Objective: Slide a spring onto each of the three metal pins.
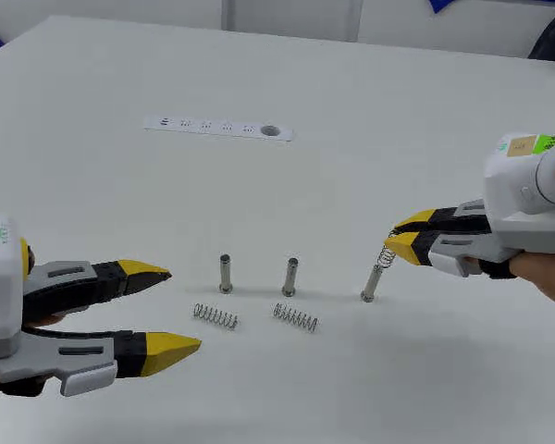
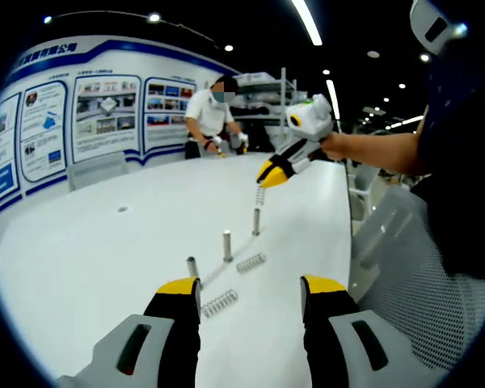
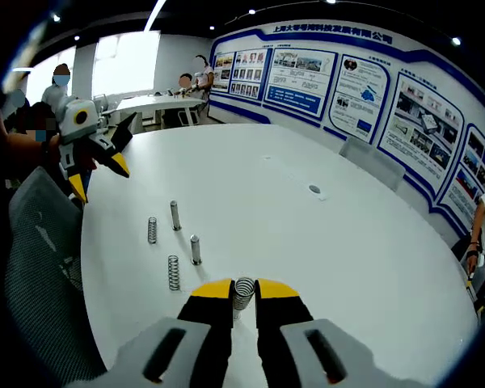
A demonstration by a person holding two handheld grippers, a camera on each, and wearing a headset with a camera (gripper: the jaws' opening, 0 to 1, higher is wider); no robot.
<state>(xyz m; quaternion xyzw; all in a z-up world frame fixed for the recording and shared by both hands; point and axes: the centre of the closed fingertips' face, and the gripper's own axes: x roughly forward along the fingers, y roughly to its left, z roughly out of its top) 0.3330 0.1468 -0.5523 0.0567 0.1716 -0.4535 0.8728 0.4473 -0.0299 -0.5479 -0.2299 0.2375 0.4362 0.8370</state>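
Three metal pins stand in a row on the white table: the left pin (image 1: 225,274), the middle pin (image 1: 290,277) and the right pin (image 1: 373,281). My right gripper (image 1: 397,240) (image 3: 242,292) is shut on a spring (image 1: 386,255) (image 3: 243,291) held at the top of the right pin, which leans slightly. Two loose springs lie in front of the pins, one (image 1: 215,316) by the left pin and one (image 1: 295,317) by the middle pin. My left gripper (image 1: 178,309) (image 2: 249,289) hangs open to the left of them, holding nothing.
A white power strip (image 1: 218,128) lies flat farther back on the table (image 1: 351,102). In the left gripper view a person stands beyond the table's far end. Grey mesh chairs (image 2: 404,267) sit beside the table edge.
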